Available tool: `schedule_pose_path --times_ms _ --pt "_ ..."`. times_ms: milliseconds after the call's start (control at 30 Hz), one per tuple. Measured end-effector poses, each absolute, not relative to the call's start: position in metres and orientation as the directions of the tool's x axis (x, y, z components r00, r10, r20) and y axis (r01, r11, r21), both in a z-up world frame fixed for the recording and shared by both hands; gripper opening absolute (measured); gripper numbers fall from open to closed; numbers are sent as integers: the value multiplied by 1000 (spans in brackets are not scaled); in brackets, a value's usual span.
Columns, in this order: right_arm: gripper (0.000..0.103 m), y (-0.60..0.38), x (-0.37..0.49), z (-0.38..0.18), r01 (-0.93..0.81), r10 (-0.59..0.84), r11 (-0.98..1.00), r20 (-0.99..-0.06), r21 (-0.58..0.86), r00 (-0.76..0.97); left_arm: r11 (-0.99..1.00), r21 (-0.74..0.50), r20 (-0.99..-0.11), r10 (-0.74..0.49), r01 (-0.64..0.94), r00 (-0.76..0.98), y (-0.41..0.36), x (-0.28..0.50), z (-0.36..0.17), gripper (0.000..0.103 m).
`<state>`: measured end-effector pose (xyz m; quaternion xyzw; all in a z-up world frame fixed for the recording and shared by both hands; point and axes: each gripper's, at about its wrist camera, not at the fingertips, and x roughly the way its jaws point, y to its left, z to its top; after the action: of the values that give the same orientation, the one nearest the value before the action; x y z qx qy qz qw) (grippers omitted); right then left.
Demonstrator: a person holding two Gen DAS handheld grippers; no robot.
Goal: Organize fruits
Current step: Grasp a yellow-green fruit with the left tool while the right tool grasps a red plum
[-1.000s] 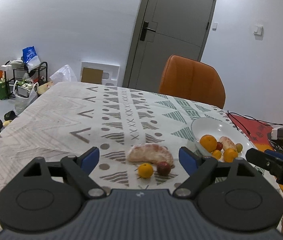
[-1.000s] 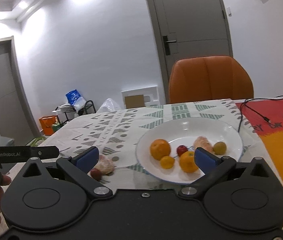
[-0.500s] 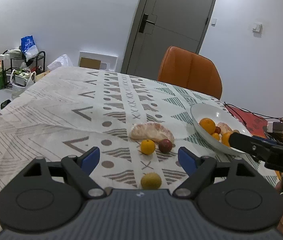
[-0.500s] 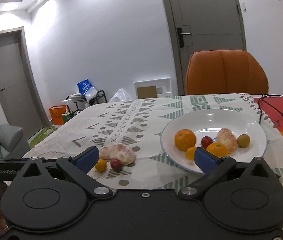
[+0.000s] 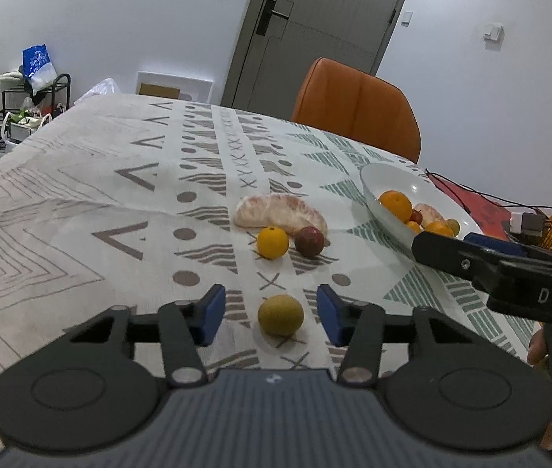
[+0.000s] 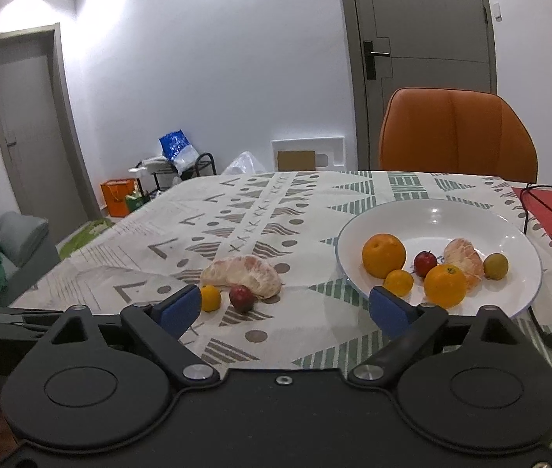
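Closing in, the left gripper [image 5: 270, 314] has just narrowed its jaws around a yellow-green fruit [image 5: 280, 315] on the near tablecloth [image 5: 81, 210], pads not yet touching; the grab looks imminent, and the plate [image 6: 471, 214] waits right, the right gripper [image 6: 285, 308] gaping empty

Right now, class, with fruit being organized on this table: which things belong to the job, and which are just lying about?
Belongs to the job:
- yellow-green fruit between the left gripper pads, untouched
- small orange
- red fruit
- peeled pomelo segment
- white plate of fruit
- right gripper, open

Lying about:
- orange chair
- black cable
- blue bag
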<state>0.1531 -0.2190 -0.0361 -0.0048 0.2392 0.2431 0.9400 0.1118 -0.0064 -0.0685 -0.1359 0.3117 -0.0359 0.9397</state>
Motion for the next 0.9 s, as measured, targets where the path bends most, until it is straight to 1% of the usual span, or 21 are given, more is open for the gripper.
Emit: schedule_pose_path --times_ms 133,167,200,267,333,400,500,900 --pt "92 -214 153 -39 -459 444 884 -465 88 766 960 -281 -583 -161 -12 796 -8 115 -72 42" --pt "92 -213 153 -40 -458 441 885 -469 83 766 960 -281 -587 -165 -9 792 -8 116 -73 38" --pt "92 -211 153 -41 -460 441 884 -472 81 763 959 -285 -592 -169 -8 788 -8 118 -75 32" --pt "91 -209 154 -44 -470 453 878 -478 92 753 951 -309 -592 -187 -6 784 -6 120 -78 26" --pt "90 -207 155 -46 -476 462 873 -485 103 742 951 -307 -587 -177 -15 790 -5 120 -78 26" --pt "78 -205 157 -49 -483 467 869 -498 106 731 950 -312 -586 -172 -25 792 -2 121 -78 26" --pt "72 -200 162 -54 -488 474 864 -519 119 711 949 -312 -582 -160 -37 797 2 123 -75 26" --pt "47 -185 186 -61 -499 487 855 -553 144 676 949 -296 -565 -79 -113 821 32 129 -66 26"
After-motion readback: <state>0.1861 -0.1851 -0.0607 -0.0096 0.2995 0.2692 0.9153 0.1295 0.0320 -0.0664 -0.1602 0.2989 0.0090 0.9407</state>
